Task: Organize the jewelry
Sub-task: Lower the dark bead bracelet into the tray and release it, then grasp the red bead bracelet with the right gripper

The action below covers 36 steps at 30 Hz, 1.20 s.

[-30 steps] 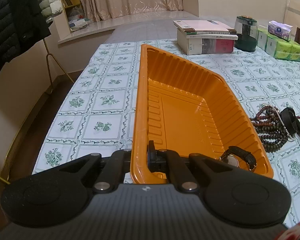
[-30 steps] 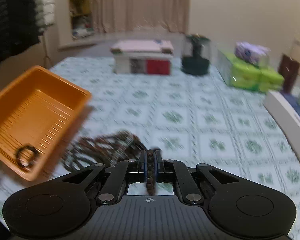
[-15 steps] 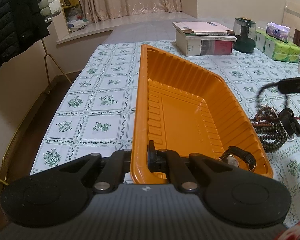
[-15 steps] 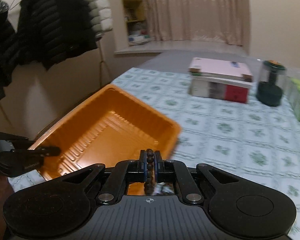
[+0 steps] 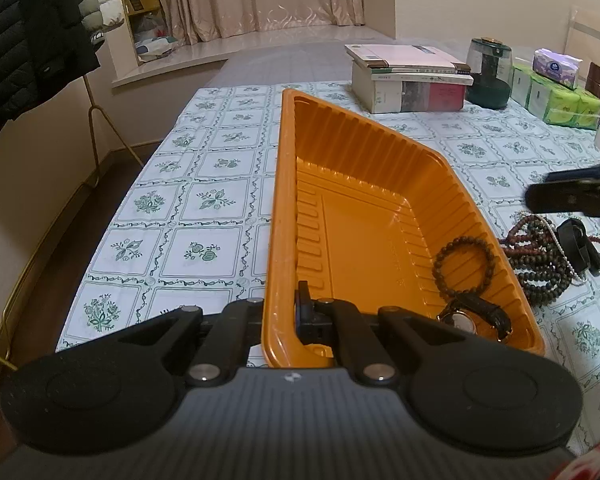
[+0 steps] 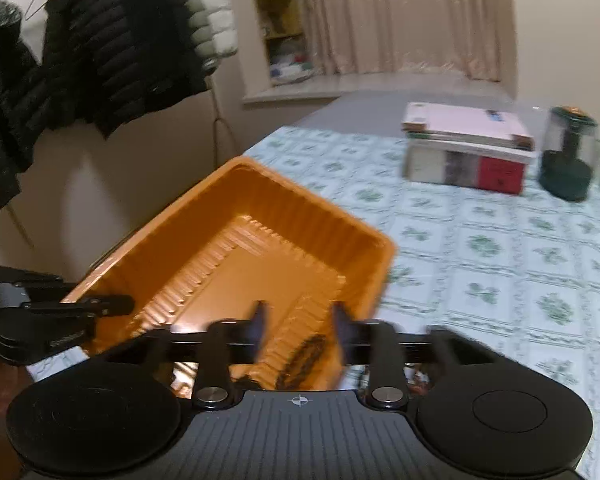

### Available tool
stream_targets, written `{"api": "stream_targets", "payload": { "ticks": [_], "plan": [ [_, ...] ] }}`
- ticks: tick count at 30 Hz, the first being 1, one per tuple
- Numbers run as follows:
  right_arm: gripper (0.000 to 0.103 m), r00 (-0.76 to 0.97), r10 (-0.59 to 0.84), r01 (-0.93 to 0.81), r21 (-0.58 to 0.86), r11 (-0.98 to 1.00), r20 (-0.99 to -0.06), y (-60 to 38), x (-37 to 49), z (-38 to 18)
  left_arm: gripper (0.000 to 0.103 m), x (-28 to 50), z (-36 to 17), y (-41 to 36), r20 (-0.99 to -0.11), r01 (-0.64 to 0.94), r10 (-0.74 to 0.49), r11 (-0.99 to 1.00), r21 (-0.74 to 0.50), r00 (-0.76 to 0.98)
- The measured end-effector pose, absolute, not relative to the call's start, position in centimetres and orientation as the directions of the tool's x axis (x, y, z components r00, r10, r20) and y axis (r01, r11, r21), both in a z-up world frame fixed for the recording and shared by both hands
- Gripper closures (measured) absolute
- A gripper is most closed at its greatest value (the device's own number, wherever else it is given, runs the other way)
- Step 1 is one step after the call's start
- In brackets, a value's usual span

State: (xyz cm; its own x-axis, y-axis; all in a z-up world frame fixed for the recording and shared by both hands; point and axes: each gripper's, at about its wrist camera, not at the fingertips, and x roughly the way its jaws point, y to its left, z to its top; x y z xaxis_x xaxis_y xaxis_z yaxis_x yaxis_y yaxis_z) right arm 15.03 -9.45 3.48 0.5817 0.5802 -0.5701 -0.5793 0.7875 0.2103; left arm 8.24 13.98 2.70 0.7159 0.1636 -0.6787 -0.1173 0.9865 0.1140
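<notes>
My left gripper (image 5: 288, 312) is shut on the near rim of the orange tray (image 5: 284, 208) and holds it on the table. In the tray lie a dark bead bracelet (image 5: 464, 264) and a black wristwatch (image 5: 476, 318). A heap of bead necklaces (image 5: 540, 260) lies on the cloth right of the tray. My right gripper (image 6: 300, 328) is open over the tray's right edge, with the bracelet (image 6: 304, 360) lying below it in the tray (image 6: 204, 240). The right gripper also shows at the right edge of the left wrist view (image 5: 572, 196).
A stack of books (image 5: 408, 80), a dark green jar (image 5: 490, 74) and green tissue packs (image 5: 556, 96) stand at the far end of the table. Black jackets (image 6: 80, 64) hang on a rack left of the table. The left table edge runs close to the tray.
My right gripper carried the bead bracelet from the heap over to the tray and opened; the bracelet now lies in the tray. The left gripper has kept hold of the tray rim.
</notes>
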Motion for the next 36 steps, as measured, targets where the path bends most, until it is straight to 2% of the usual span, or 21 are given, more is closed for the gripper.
{"api": "stream_targets", "payload": {
  "ticks": [8, 14, 19, 24, 28, 33, 36],
  "plan": [
    [0.055, 0.687, 0.350, -0.362, 0.118, 0.925, -0.637, -18.3, 13.7, -0.2, 0.099, 8.2, 2.7, 13.9, -0.681, -0.117, 0.166, 0.986, 0.119, 0.713],
    [0.055, 0.710, 0.207, -0.187, 0.103, 0.977, -0.673, -24.6, 13.6, -2.6, 0.099, 8.2, 2.7, 13.9, -0.682, -0.118, 0.172, 0.985, 0.126, 0.710],
    [0.055, 0.710, 0.180, -0.162, 0.090, 0.983, -0.680, -26.5, 14.3, -3.6, 0.100, 8.3, 2.8, 13.7, -0.683, -0.121, 0.181, 0.983, 0.135, 0.707],
    [0.056, 0.698, 0.214, -0.216, 0.084, 0.973, -0.684, -26.0, 15.0, -4.5, 0.100, 8.3, 2.8, 13.6, -0.686, -0.122, 0.186, 0.982, 0.141, 0.704],
    [0.066, 0.689, 0.214, -0.256, 0.044, 0.966, -0.693, -24.8, 15.2, -5.5, 0.100, 8.4, 2.9, 13.5, -0.687, -0.124, 0.190, 0.982, 0.145, 0.701],
    [0.071, 0.689, 0.207, -0.260, 0.030, 0.965, -0.695, -24.3, 15.8, -6.6, 0.100, 8.4, 3.0, 13.4, -0.688, -0.124, 0.192, 0.981, 0.147, 0.700],
    [0.084, 0.697, 0.210, -0.270, 0.020, 0.963, -0.686, -24.3, 15.7, -6.7, 0.100, 8.4, 3.0, 13.3, -0.689, -0.127, 0.195, 0.981, 0.149, 0.698]
  ]
}}
